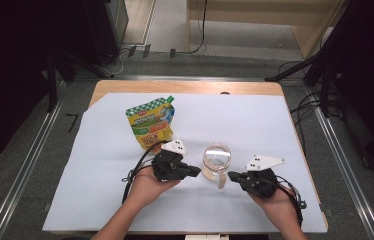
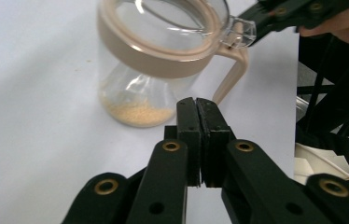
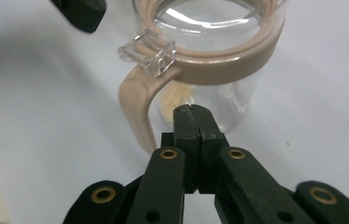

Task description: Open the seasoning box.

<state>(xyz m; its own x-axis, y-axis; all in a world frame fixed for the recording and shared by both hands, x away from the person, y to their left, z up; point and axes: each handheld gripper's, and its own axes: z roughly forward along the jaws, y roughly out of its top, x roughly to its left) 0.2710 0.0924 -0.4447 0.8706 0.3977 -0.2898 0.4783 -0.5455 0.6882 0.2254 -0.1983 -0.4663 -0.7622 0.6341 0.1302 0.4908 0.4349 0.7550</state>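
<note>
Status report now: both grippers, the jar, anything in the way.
Left gripper and right gripper shut, empty, flanking the jar. Jar upright, lid on, little beige powder inside. Refill pouch behind, clear of the path.

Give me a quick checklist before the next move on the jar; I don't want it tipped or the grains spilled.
1. Jar upright on the white sheet: ok.
2. Clear lid sitting down in the beige ring: ok as far as it shows; whether it is latched, cannot tell.
3. Left gripper shut and empty, close to the jar's wall: not ok for grasping; ok for steadying.
4. Right gripper shut and empty, beside the handle: not ok for taking the handle or lid tab until opened.
5. Grains low in the jar: ok.
6. Pouch standing apart behind the left gripper: ok.
</note>
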